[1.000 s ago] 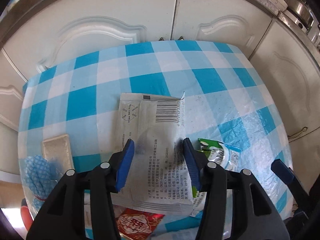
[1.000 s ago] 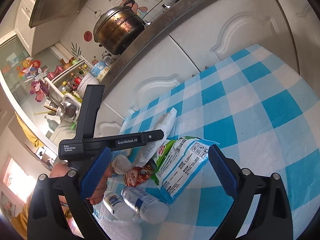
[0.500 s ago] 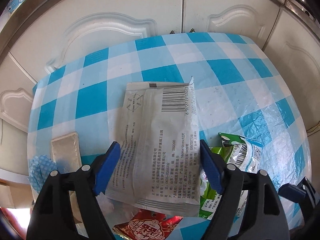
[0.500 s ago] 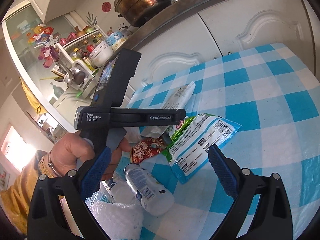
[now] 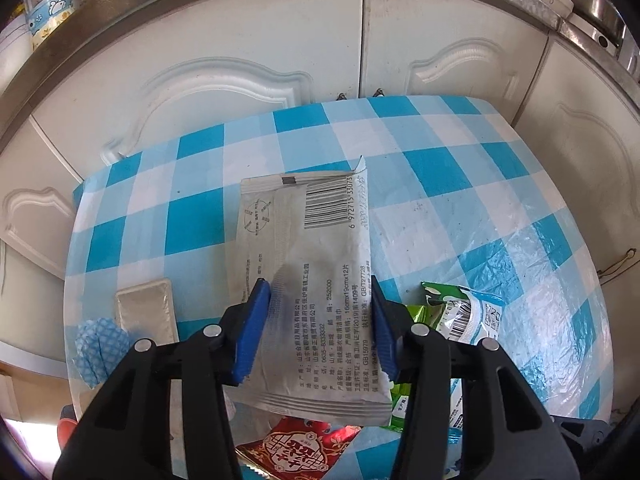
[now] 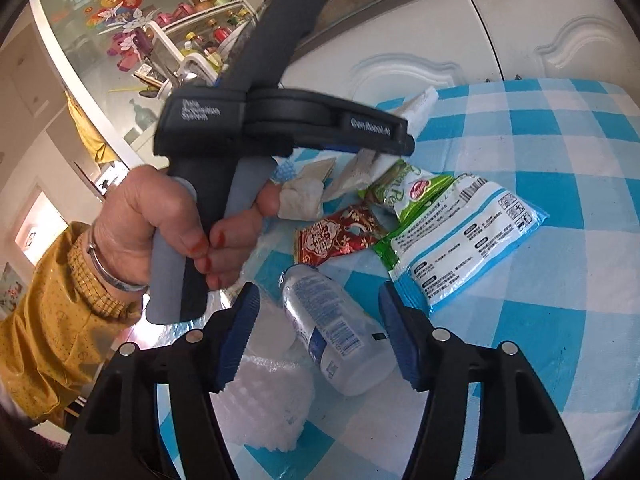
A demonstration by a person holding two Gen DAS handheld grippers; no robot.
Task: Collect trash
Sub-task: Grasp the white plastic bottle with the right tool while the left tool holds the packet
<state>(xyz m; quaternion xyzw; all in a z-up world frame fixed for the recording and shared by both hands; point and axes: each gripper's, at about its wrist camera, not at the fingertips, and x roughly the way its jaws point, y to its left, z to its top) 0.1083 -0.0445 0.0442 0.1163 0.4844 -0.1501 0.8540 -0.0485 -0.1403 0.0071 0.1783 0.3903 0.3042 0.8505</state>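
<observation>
Left wrist view: flat grey foil sachet [image 5: 308,280] lies on the blue-checked tablecloth [image 5: 440,168]; left gripper [image 5: 316,320] has just narrowed onto its edges, likely a grip. Beside the sachet, right gripper [image 6: 316,336] has just been closing around the clear plastic bottle [image 6: 332,332], not touching.

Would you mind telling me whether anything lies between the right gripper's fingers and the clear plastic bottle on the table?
Nothing visible does. The clear plastic bottle lies on its side directly between the right gripper fingers, which have just been closing around it but do not yet press on it. The white foam wad sits beside it, below the left finger.
</observation>
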